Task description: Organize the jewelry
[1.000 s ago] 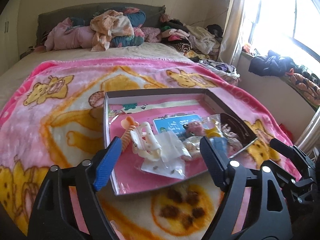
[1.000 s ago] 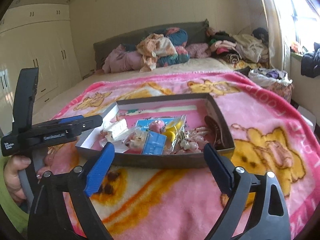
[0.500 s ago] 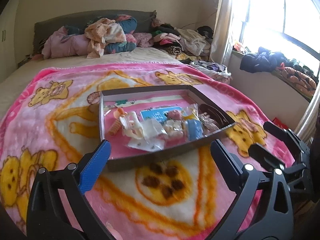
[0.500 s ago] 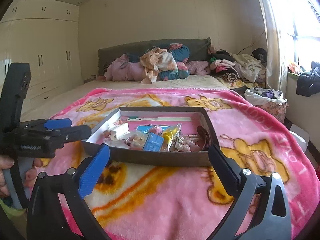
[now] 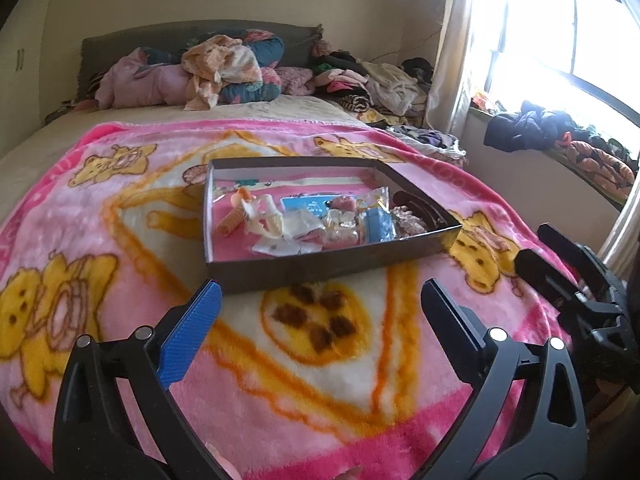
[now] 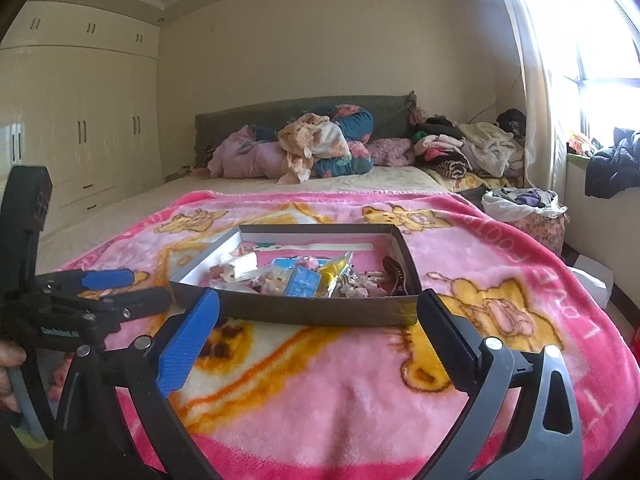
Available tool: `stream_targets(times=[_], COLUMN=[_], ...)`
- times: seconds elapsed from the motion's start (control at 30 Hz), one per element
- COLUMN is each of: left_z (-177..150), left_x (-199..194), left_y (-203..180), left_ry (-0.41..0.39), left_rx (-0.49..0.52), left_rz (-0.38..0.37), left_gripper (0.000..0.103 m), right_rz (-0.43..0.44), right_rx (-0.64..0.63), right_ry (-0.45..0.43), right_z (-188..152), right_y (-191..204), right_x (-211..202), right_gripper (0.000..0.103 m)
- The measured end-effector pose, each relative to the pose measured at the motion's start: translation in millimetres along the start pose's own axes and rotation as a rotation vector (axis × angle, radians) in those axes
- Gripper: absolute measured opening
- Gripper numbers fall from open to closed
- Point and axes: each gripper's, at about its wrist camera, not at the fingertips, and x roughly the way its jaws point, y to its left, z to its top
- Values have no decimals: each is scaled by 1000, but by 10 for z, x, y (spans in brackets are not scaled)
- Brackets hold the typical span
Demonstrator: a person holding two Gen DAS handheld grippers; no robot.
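A shallow dark box (image 5: pixel 320 266) with a pink floor lies on the pink cartoon blanket (image 5: pixel 120 240); it also shows in the right wrist view (image 6: pixel 304 312). Inside lie jewelry pieces: a cream bead item (image 5: pixel 266 216), an orange spiral piece (image 5: pixel 234 220), blue cards (image 5: pixel 378 226), small plastic packets (image 5: pixel 280 246) and a dark band (image 5: pixel 420 208). My left gripper (image 5: pixel 320 304) is open and empty, short of the box's near wall. My right gripper (image 6: pixel 318 320) is open and empty, also short of the box. The left gripper shows at the left of the right wrist view (image 6: pixel 120 292).
Piled clothes and pillows (image 6: pixel 312 148) lie at the head of the bed. A laundry basket (image 6: pixel 528 212) stands right of the bed by the window. Cupboards (image 6: pixel 80 128) line the left wall. The right gripper shows at the right edge of the left wrist view (image 5: pixel 576 276).
Both grippers have drawn back from the box toward the foot of the bed and risen. The box now looks smaller and farther off. Both stay open and empty.
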Motion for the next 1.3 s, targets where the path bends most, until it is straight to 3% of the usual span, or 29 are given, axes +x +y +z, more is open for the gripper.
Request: stream_targets(times=[0.43,1.0,1.3], left_z=[-89,-51,-55], left_x=[-147,-74,59], left_y=[-52,19,28], left_ry=[-99,-151,-150], left_rx=[8,-6,-4], left_rz=[80,179,208], left_gripper=[91,91,91], right_rz=[-11,-43,-51], right_rx=[-21,26,72], right_ry=[-107,-60,8], right_z=[-109,-82,-259], right_y=[124,102,3], right_x=[-130,180,296], right_gripper=[97,97,97])
